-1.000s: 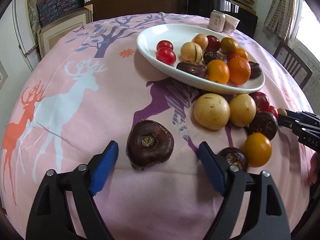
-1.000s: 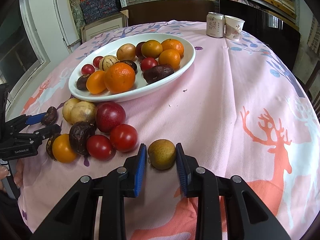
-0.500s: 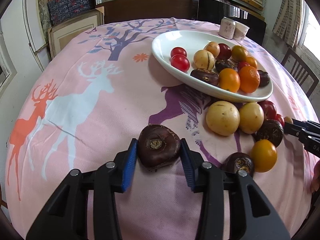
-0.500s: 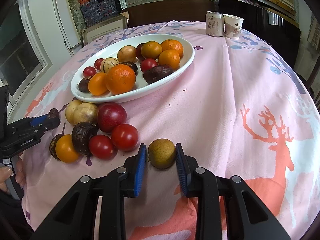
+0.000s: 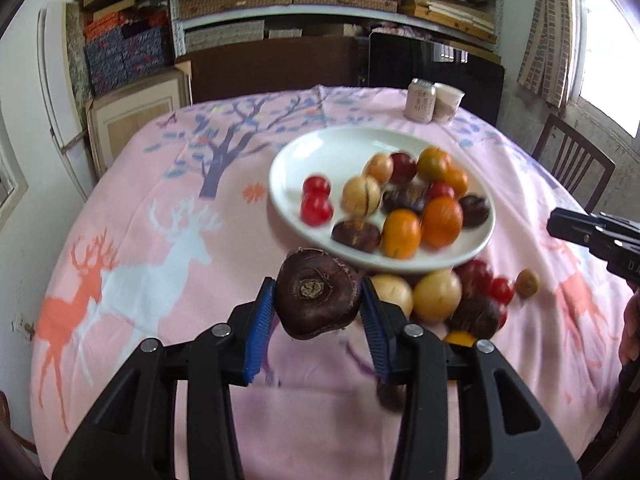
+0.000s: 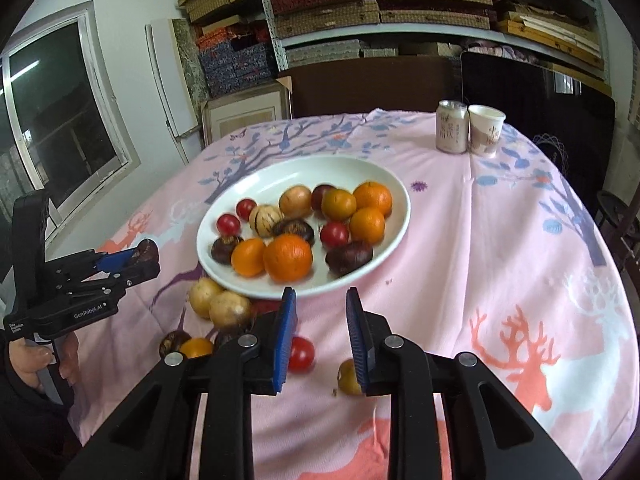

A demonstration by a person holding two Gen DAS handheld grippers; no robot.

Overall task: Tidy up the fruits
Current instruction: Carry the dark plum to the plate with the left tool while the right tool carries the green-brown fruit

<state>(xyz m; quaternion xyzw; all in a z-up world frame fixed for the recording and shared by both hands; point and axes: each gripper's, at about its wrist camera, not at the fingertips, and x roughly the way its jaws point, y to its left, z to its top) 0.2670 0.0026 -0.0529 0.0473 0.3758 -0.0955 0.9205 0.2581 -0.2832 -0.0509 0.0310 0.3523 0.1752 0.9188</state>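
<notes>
My left gripper [image 5: 318, 300] is shut on a dark brown water chestnut [image 5: 316, 294] and holds it above the pink cloth, in front of the white oval plate [image 5: 296, 152]. The plate holds several oranges, tomatoes and dark fruits. In the right wrist view the left gripper [image 6: 140, 256] is left of the plate [image 6: 320, 168]. My right gripper [image 6: 320, 320] is open and empty, raised above the table. The small brown-green fruit [image 6: 349, 376] lies on the cloth below its right finger. Loose fruits [image 5: 436, 296] lie in front of the plate.
A can [image 6: 452, 126] and a paper cup [image 6: 486, 128] stand at the far side of the round table. A red tomato [image 6: 301, 354] and yellow fruits [image 6: 230, 308] lie near the plate's front rim. A chair [image 5: 572, 168] stands at the right.
My left gripper closed on the water chestnut and lifted it toward the plate. My right gripper let go of the small brown-green fruit, opened and rose.
</notes>
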